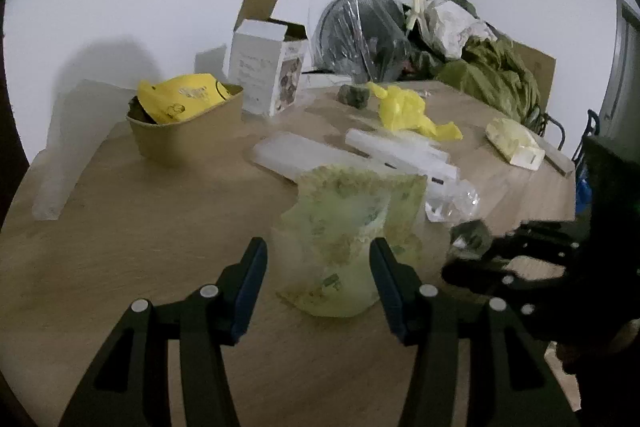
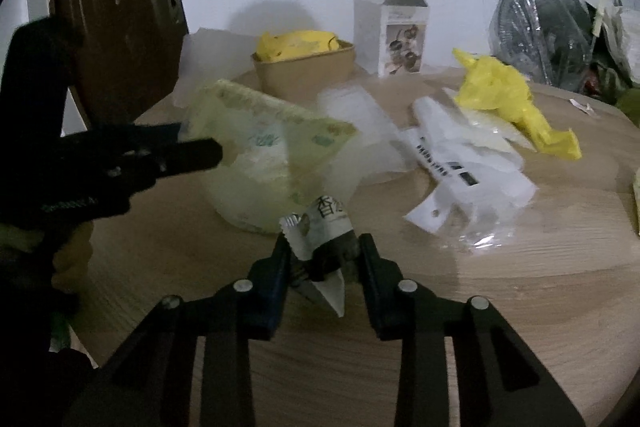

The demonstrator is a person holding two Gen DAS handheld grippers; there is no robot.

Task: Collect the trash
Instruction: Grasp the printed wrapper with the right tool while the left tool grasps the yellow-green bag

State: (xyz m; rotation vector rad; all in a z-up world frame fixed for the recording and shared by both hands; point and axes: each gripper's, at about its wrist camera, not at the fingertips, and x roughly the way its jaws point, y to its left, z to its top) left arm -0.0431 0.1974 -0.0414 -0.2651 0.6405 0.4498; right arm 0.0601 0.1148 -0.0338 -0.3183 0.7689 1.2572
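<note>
My left gripper is open around a pale green translucent bag, with a finger on each side of it; the bag seems to hang above the wooden table. The bag also shows in the right wrist view, with the left gripper at its left edge. My right gripper is shut on a crumpled printed wrapper and also shows in the left wrist view. A brown paper tub holding yellow wrappers stands at the back left.
A yellow plastic bag, white plastic packaging, a clear flat box, a yellow packet and an open white carton lie on the table. A wrapped fan and green cloth are behind.
</note>
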